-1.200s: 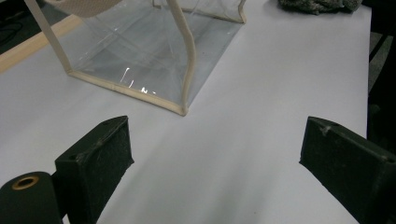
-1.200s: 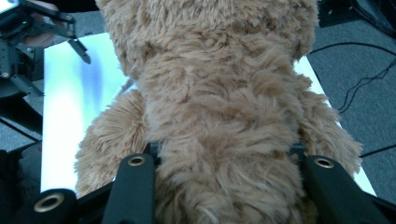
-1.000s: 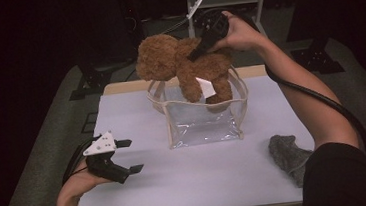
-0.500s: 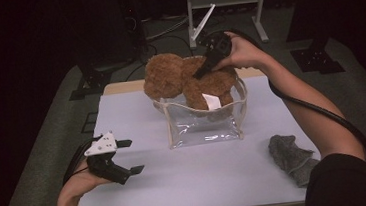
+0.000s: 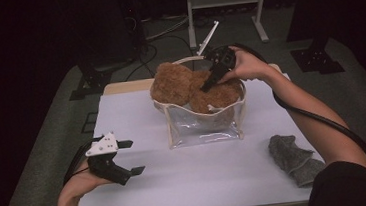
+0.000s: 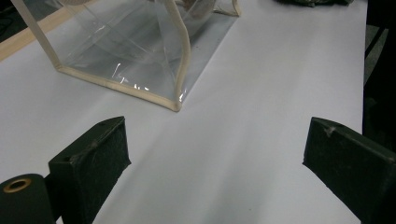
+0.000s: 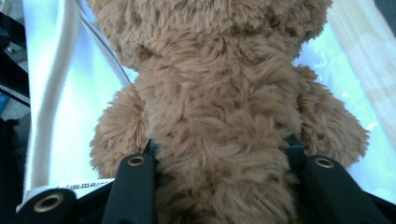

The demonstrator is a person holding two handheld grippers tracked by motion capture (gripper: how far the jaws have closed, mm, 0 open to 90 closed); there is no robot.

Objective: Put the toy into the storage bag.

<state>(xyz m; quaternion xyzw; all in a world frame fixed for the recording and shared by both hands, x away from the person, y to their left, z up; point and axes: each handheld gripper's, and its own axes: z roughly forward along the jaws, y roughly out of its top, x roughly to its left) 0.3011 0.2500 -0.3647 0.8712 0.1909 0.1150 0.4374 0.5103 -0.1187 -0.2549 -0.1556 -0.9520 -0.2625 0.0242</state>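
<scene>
Right gripper (image 5: pixel 208 83) clamped on teddy bear (image 5: pixel 194 87), upper centre, half inside clear bag (image 5: pixel 203 129) on desk (image 5: pixel 187 178). Left gripper (image 5: pixel 125 158) wide open, empty, lower left. White tag (image 7: pixel 65 189) visible in right gripper view.

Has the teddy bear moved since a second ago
Yes. The teddy bear, held in the right gripper, has come down into the clear bag, which stands in the same spot on the table.

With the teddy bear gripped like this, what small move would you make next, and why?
Probably lower it a little further: the right gripper clamps the teddy bear, whose body sits only partly inside the clear bag, head above the rim.
</scene>
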